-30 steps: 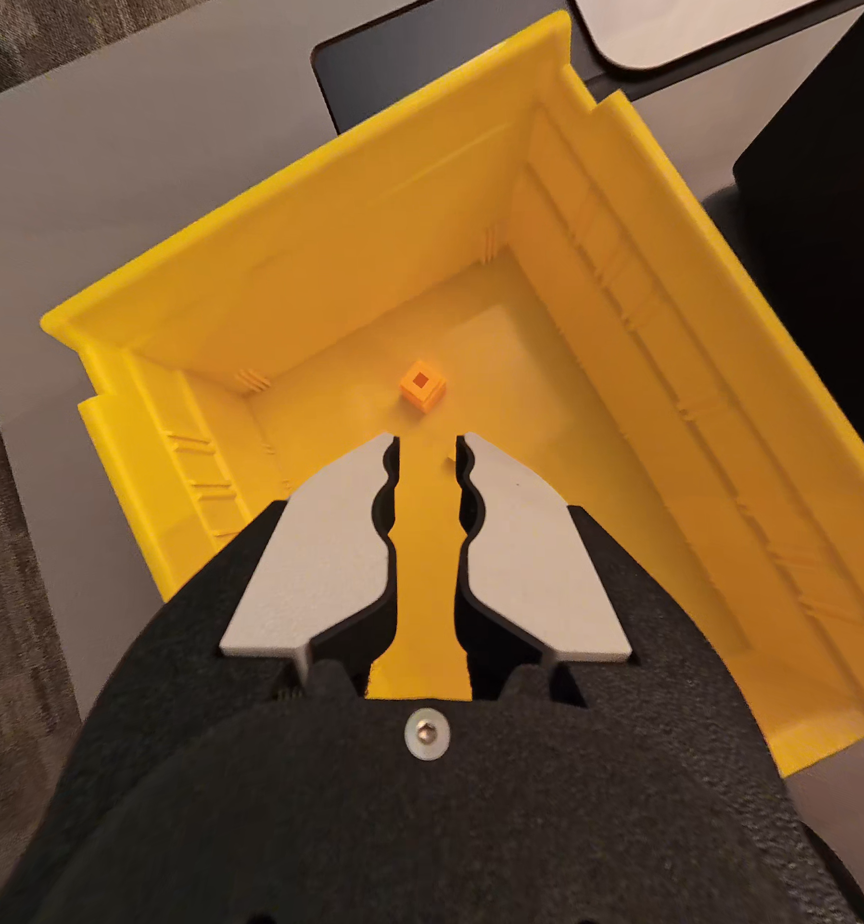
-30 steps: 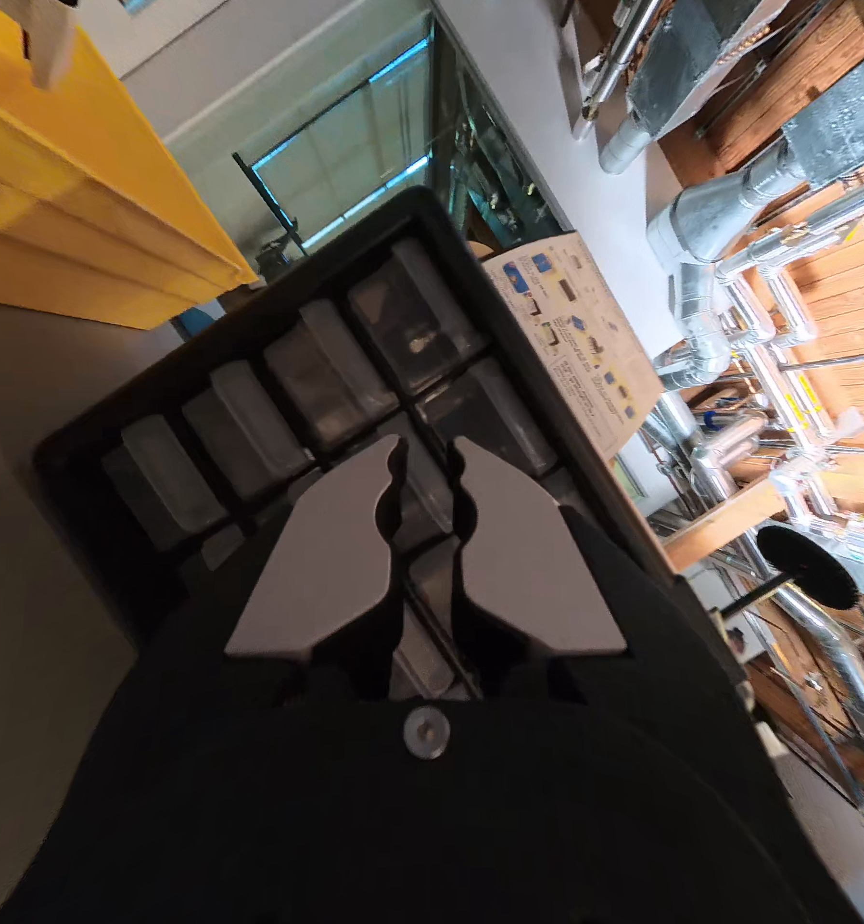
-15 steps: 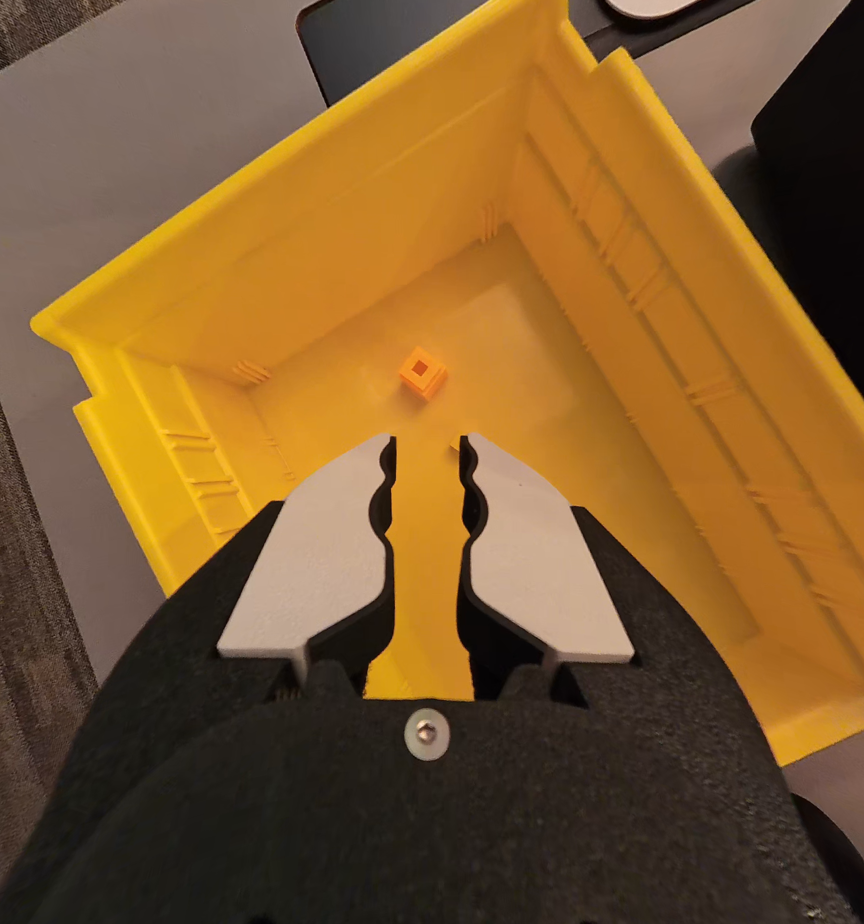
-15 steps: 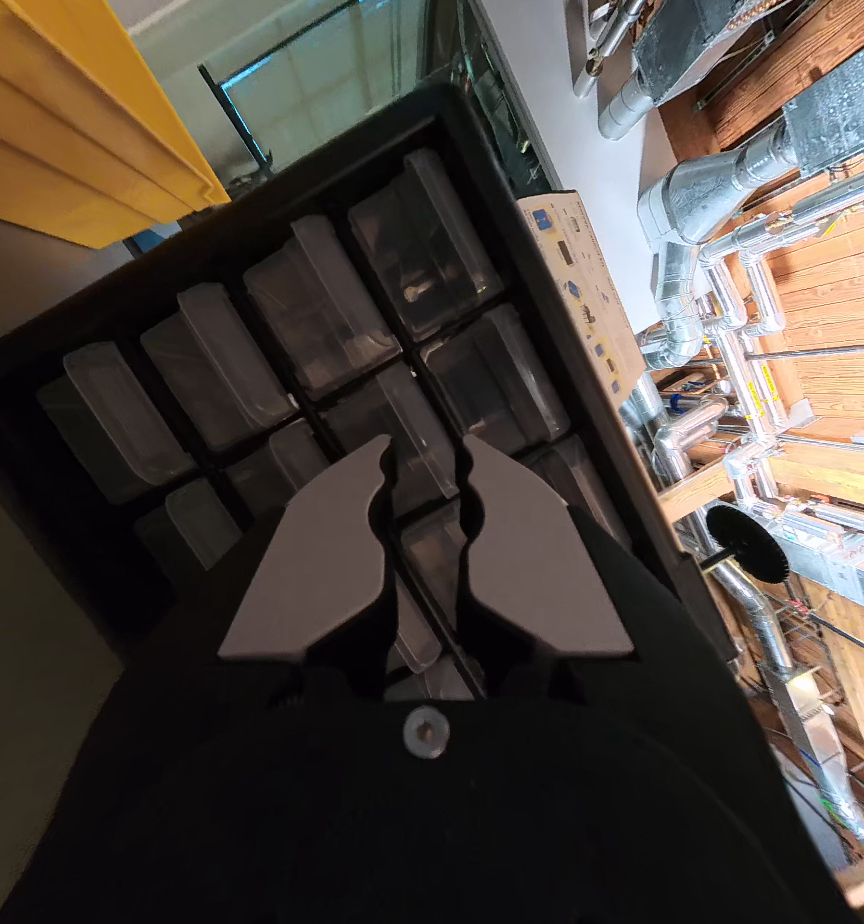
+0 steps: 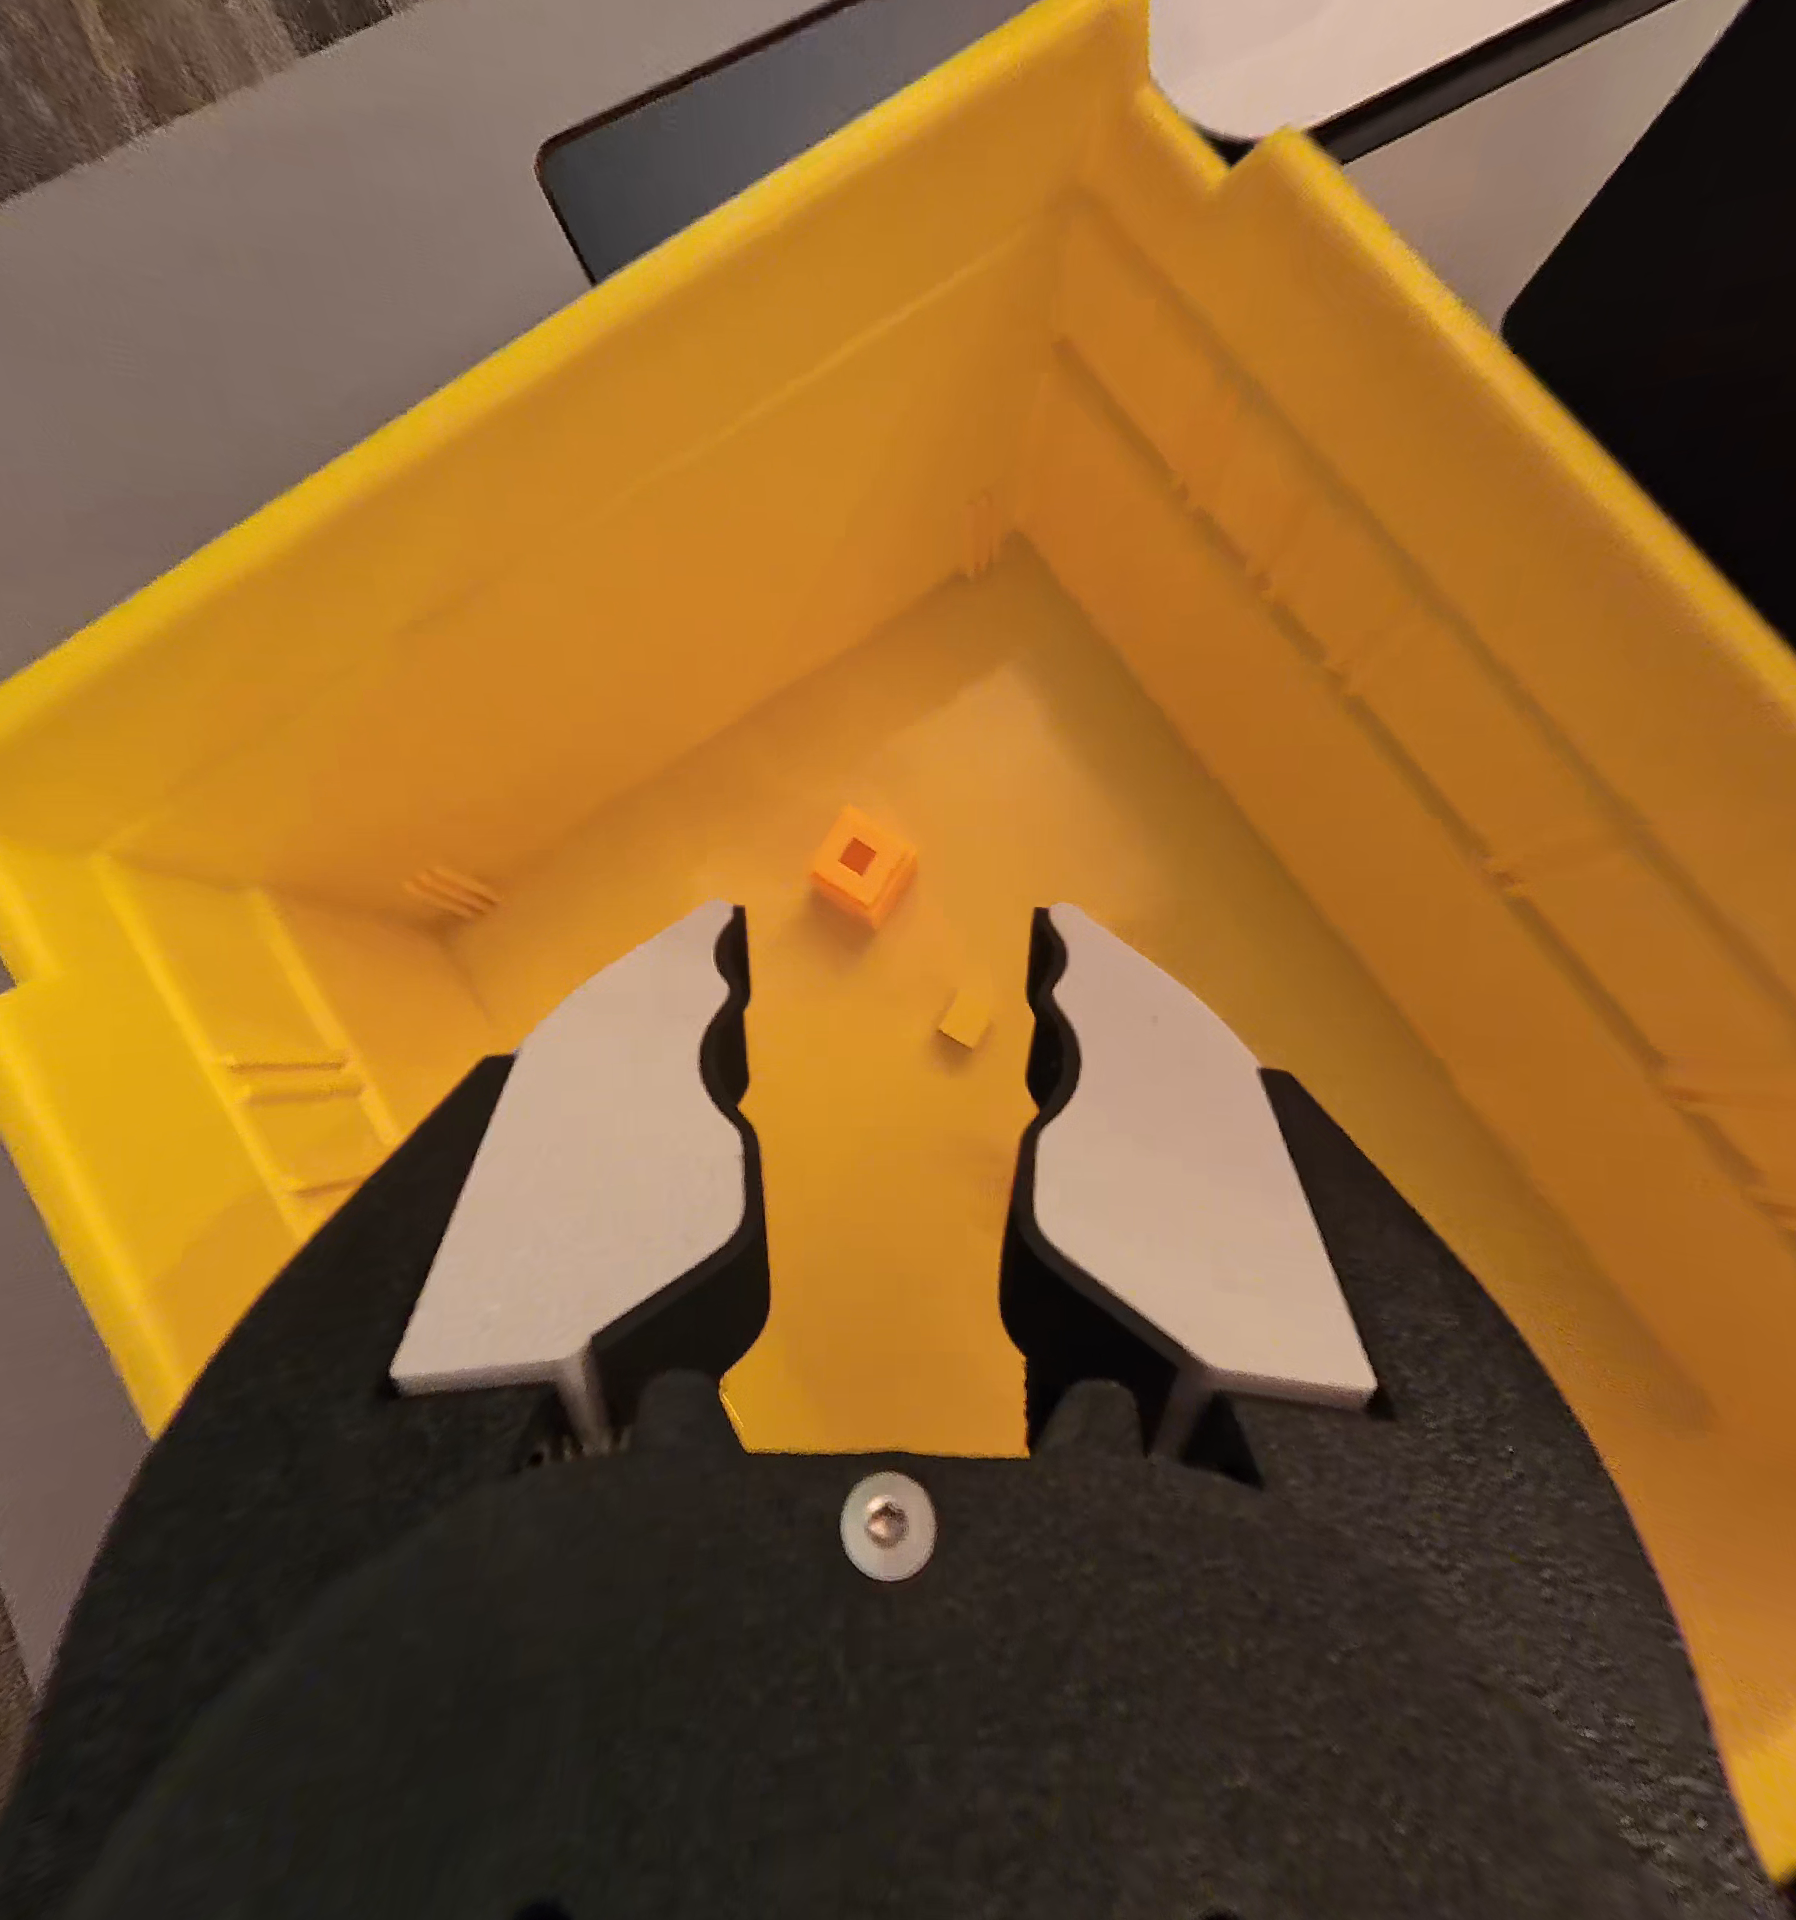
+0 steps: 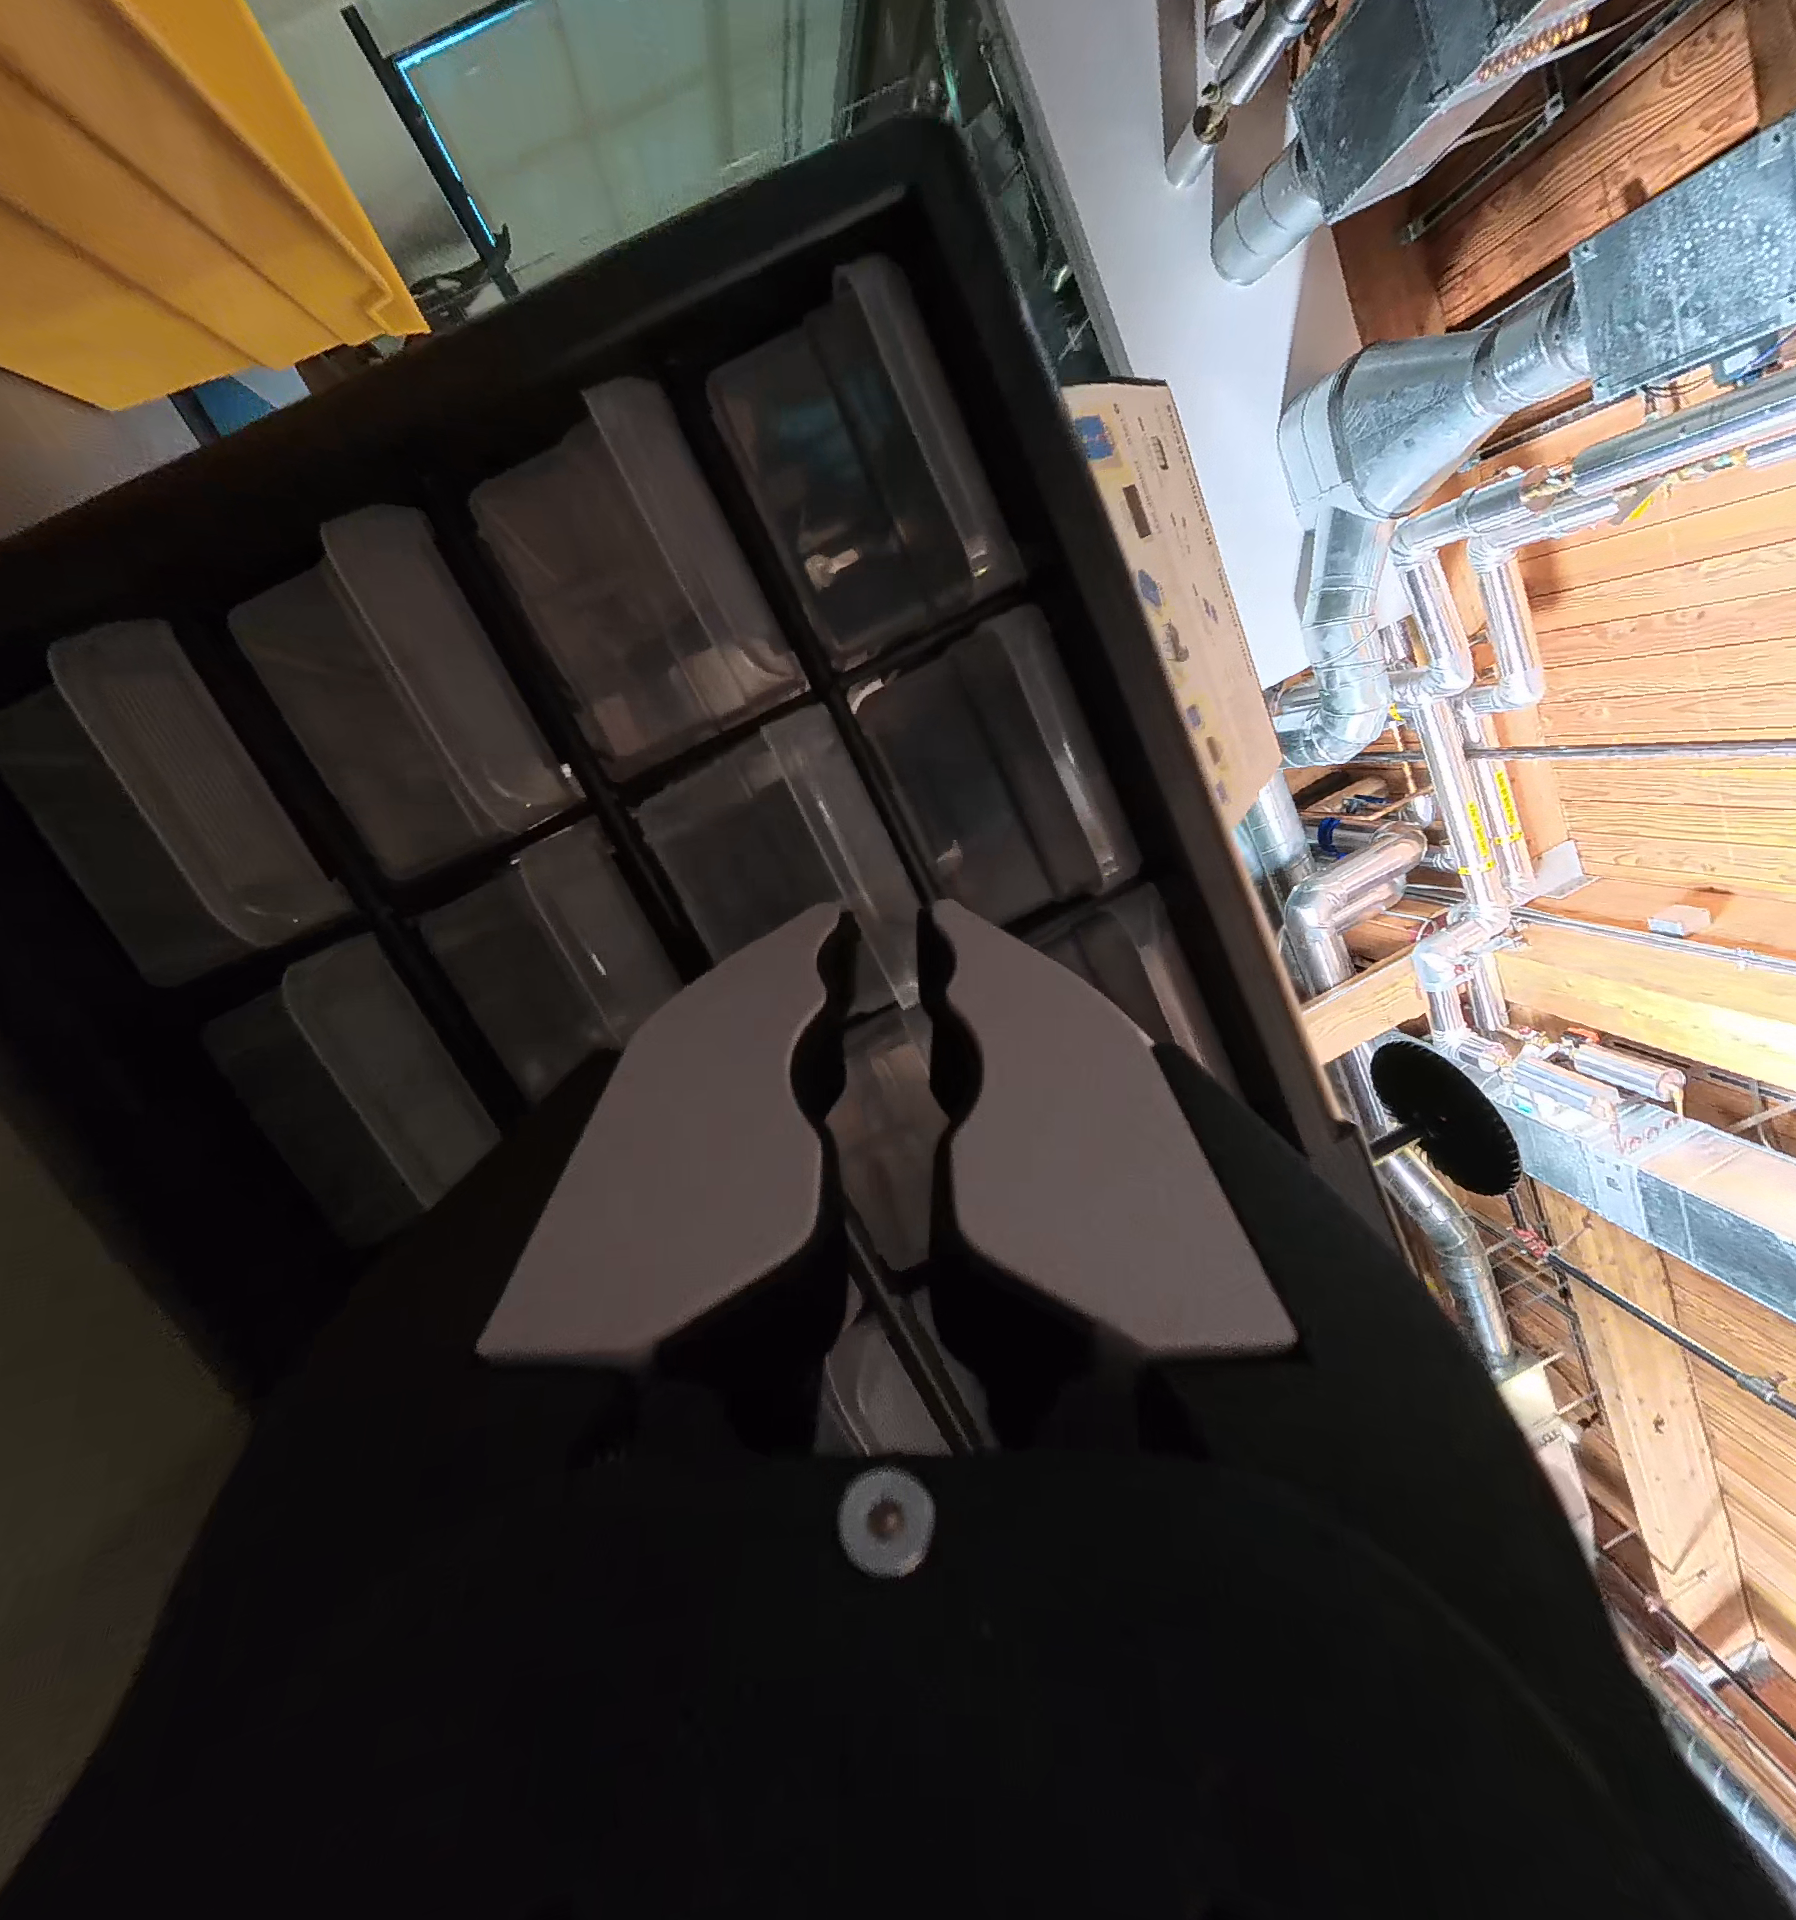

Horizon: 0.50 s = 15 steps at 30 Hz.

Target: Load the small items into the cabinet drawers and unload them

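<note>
A small orange cube with a square hole (image 5: pixel 863 864) lies on the floor of the yellow bin (image 5: pixel 665 520). A small flat yellow piece (image 5: pixel 965 1023) lies near it. My left gripper (image 5: pixel 886 920) is open and empty inside the bin, its tips just short of the cube. In the right wrist view a black cabinet (image 6: pixel 977 312) holds several clear drawers. My right gripper (image 6: pixel 889 923) has its jaws drawn narrow around the clear handle of a middle drawer (image 6: pixel 769 831). The drawers look closed.
The bin stands on a grey table (image 5: pixel 198 364), with a dark flat panel (image 5: pixel 645 177) behind it and the black cabinet (image 5: pixel 1756 312) to its right. The bin's outer wall (image 6: pixel 94 208) shows beside the cabinet. Pipes and wooden ceiling (image 6: pixel 1600 831) lie beyond. My right fingertips sit around 35 cm from my left ones. From the left gripper's tips to the small flat yellow piece (image 5: pixel 965 1023) is close to 5 cm.
My left gripper has opened wider and dropped closer to the cube. My right gripper has moved up to the middle drawer and its jaws have narrowed onto the handle.
</note>
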### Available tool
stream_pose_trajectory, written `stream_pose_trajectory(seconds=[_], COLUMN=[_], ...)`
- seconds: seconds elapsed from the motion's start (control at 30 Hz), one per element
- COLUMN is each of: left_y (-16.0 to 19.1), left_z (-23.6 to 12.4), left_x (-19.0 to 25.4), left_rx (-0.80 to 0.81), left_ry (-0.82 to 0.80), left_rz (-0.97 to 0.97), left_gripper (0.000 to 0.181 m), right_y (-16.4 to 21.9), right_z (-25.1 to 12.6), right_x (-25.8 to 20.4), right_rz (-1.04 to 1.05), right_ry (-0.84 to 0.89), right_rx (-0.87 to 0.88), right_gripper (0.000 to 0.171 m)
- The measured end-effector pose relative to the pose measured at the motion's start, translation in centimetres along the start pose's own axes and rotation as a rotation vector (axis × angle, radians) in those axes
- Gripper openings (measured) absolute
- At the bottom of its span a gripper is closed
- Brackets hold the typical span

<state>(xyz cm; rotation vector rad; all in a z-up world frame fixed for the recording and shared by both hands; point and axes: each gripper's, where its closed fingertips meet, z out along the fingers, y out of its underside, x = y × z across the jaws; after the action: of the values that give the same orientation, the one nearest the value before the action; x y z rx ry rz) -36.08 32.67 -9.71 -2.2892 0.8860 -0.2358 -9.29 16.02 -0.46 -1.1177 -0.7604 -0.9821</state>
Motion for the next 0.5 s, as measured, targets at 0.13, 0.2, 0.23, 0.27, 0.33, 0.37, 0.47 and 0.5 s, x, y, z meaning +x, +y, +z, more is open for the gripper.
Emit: stream_pose_trajectory(seconds=[0.13, 0.2, 0.23, 0.27, 0.33, 0.37, 0.47, 0.5], left_y=[-0.1, 0.1, 0.3, 0.5, 0.8, 0.8, 1.0, 1.4], left_z=[1.7, 2.5, 2.8, 3.0, 3.4, 3.6, 4.1, 4.2], left_x=[-0.3, -0.5, -0.9, -1.2, -1.4, -1.3, -0.9, -1.2], left_rx=[-0.003, -0.025, -0.043, -0.060, -0.081, -0.079, -0.085, -0.109], left_ry=[0.000, -0.032, -0.068, -0.098, -0.107, -0.087, -0.040, -0.062], left_rz=[-0.028, -0.014, 0.004, 0.017, 0.005, -0.022, -0.072, -0.060], left_gripper=[0.046, 0.047, 0.047, 0.047, 0.045, 0.043, 0.043, 0.042], right_y=[0.0, -0.3, -0.3, -0.4, -0.5, -0.6, -0.8, -0.8], right_z=[-0.8, -1.2, -1.4, -1.5, -1.8, -2.0, -2.5, -2.6], right_x=[0.1, 0.2, 0.3, 0.3, 0.3, 0.3, 0.4, 0.4], right_rz=[0.004, 0.008, 0.008, 0.008, 0.013, 0.012, 0.009, 0.009], right_ry=[-0.009, -0.010, -0.008, -0.008, -0.008, -0.007, -0.012, -0.014], right_rx=[-0.010, 0.004, 0.004, 0.006, 0.012, 0.011, 0.014, 0.015], right_gripper=[0.012, 0.011, 0.011, 0.011, 0.011, 0.011, 0.012, 0.012])
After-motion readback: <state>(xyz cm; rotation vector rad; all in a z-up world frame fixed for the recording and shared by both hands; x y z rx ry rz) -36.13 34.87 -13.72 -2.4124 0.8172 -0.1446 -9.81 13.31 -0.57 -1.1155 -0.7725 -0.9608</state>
